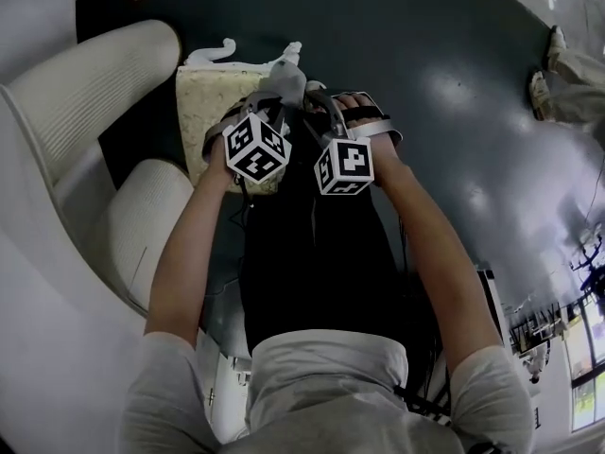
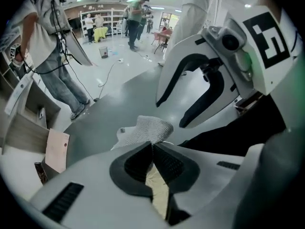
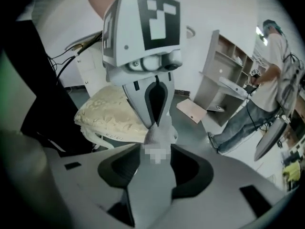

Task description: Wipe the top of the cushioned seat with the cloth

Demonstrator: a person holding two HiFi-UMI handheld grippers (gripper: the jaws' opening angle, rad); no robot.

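The cushioned seat (image 1: 210, 102) is a cream patterned stool with white curled legs, standing on dark floor below both grippers; it also shows in the right gripper view (image 3: 107, 111). A small grey cloth (image 1: 286, 77) hangs between the two grippers above the seat's right edge. My left gripper (image 1: 274, 91) is shut on the cloth (image 2: 147, 129), which bunches out past its closed tips (image 2: 152, 148). My right gripper (image 1: 317, 97) faces it, jaws standing wide (image 3: 156, 162), with the cloth's (image 3: 159, 132) end in the gap and the pads not pressing it.
A white ribbed armchair (image 1: 85, 149) fills the left side next to the seat. A person (image 3: 259, 97) stands on the grey floor near wooden shelving (image 3: 224, 87) and a loose board (image 3: 193, 109). A person's shoes (image 1: 558, 74) show at the far right.
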